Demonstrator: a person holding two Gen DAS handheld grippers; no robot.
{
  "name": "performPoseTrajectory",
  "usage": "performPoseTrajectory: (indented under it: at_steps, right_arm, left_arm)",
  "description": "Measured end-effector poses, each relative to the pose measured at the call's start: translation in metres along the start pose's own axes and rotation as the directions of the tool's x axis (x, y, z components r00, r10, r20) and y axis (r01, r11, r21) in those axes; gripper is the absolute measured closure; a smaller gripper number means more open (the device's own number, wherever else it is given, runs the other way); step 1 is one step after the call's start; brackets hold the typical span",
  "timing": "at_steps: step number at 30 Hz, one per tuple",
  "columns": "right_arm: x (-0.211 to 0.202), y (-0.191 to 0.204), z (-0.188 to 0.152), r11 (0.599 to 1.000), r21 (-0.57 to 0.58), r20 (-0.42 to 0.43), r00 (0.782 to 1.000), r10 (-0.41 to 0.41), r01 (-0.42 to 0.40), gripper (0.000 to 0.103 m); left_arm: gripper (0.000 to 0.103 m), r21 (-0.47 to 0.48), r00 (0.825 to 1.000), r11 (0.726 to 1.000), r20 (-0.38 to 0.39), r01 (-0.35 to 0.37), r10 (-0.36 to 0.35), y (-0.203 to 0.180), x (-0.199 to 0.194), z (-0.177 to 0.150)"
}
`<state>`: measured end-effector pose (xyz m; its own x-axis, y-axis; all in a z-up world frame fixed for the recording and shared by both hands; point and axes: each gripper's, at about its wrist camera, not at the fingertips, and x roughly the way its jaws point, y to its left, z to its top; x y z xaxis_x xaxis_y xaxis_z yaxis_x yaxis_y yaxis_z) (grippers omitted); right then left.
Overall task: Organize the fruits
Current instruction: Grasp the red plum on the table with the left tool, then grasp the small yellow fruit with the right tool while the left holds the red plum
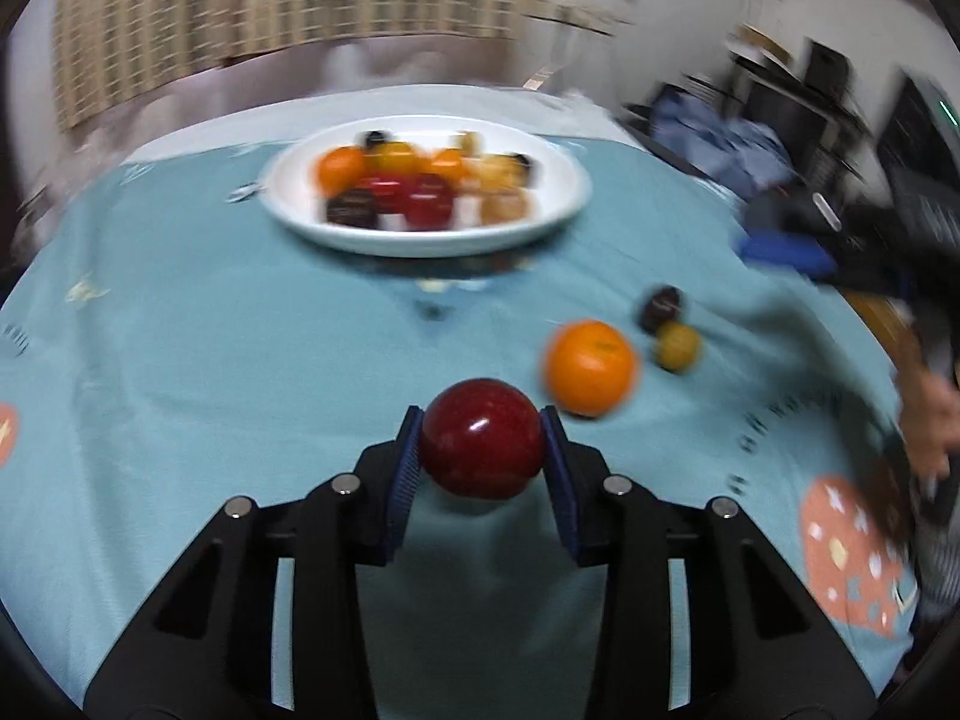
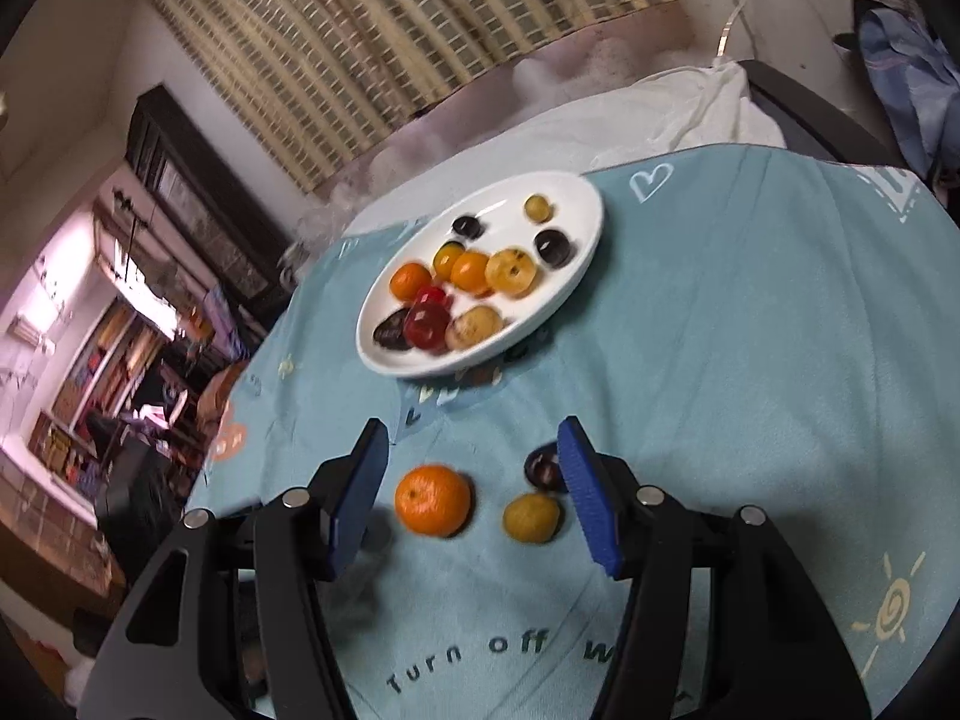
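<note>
Dark red apple [image 1: 481, 447] sits clamped btwn the blue pads [image 1: 405, 468] of the left gripper [image 1: 482, 450], both pads pressing its sides; looks just clear of the cloth, though blur makes that hard to confirm. Right gripper [image 2: 474, 492] has jaws standing apart, nothing held, w/ an orange [image 2: 432, 500] and a small yellow fruit [image 2: 531, 517] on the cloth between the fingers and a dark fruit [image 2: 540, 468] just beside the right-hand pad.

Progress, as a judgement: well past halfway. White plate [image 2: 576, 276] already carries approx a dozen pieces, i.e. oranges, red, yellow-brown and dark ones, grouped loosely by colour. Left to do: the apple in the grip plus the three loose fruits, so four pieces. Apple prob goes next to the red ones at the plate's near side.

Surface: teal tablecloth [image 2: 750, 360] w/ printed hearts, a sun, a strawberry and lettering, creased in places, so round fruit may roll. Plate sits toward the far end, well apart from the loose fruit. Room: woven blind [image 2: 390, 30] behind, white bedding or cloth past the table edge, dark shelving and clutter at the sides. A person's hand [image 1: 927, 420] shows at the edge of the left view.
</note>
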<state>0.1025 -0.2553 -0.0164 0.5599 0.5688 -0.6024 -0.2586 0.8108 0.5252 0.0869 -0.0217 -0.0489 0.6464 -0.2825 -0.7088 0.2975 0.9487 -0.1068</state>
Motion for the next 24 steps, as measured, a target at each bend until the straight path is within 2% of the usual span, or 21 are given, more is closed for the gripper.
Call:
performPoseTrajectory:
  at_steps: [2,3,6,24]
  right_arm:
    - [0.011,0.002,-0.006,1.0,-0.018,-0.05,0.999,-0.005,0.004,0.047]
    - [0.017,0.003,-0.008,1.0,-0.023,-0.072,0.997,-0.008,0.007,0.056]
    - [0.026,0.003,-0.013,0.999,-0.035,-0.107,0.994,-0.021,0.017,0.063]
    - [0.036,-0.007,-0.026,0.99,-0.072,-0.138,0.982,-0.131,0.122,0.064]
  left_arm:
    - [0.064,-0.051,1.0,0.999,-0.019,-0.009,0.008,0.012,0.005,0.001]
    - [0.064,-0.067,1.0,0.998,-0.026,-0.011,0.009,0.016,0.006,0.001]
    - [0.064,-0.077,1.0,0.997,-0.022,-0.014,0.013,0.018,0.004,0.001]
    - [0.064,-0.045,0.997,0.998,-0.052,-0.053,0.051,0.015,0.013,-0.001]
